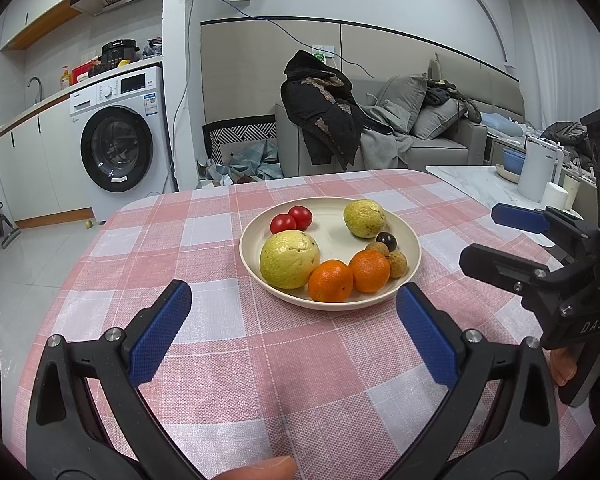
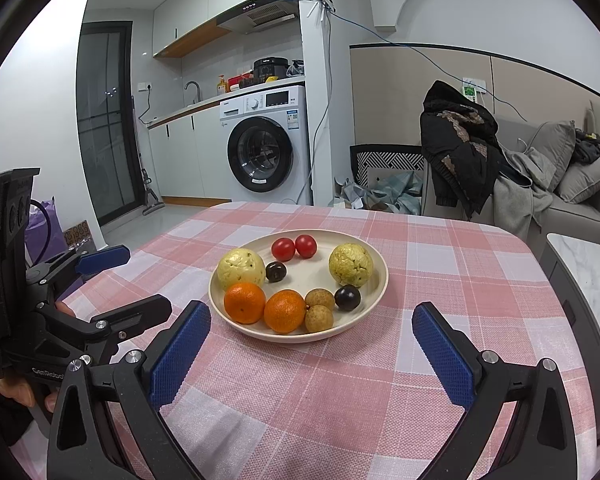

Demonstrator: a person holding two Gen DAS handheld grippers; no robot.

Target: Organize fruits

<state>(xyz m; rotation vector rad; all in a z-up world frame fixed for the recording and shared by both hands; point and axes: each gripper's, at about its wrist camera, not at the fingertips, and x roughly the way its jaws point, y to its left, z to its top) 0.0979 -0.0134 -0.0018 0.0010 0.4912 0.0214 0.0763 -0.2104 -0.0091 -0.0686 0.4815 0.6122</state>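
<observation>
one plate (image 2: 374, 292): two guavas (image 2: 241, 270), oranges (image 2: 245, 303), tomatoes (image 2: 283, 249), longans (image 2: 319, 319), dark fruits (image 2: 347, 297); left gripper (image 1: 294, 306) and right gripper (image 2: 311, 330) spread, empty.

On the plate (image 2: 374, 292) lie two guavas (image 2: 241, 267), two oranges (image 2: 245, 303), two cherry tomatoes (image 2: 283, 249), two longans (image 2: 319, 298) and two dark grapes (image 2: 347, 297). Two tools (image 2: 311, 356) flank it.

Two cameras, side by side, close to the table.
Both look forward at the plate (image 1: 410, 240) (image 2: 376, 258) mid-frame; washing machine (image 1: 118, 140) (image 2: 266, 148) behind, probably the same.
</observation>
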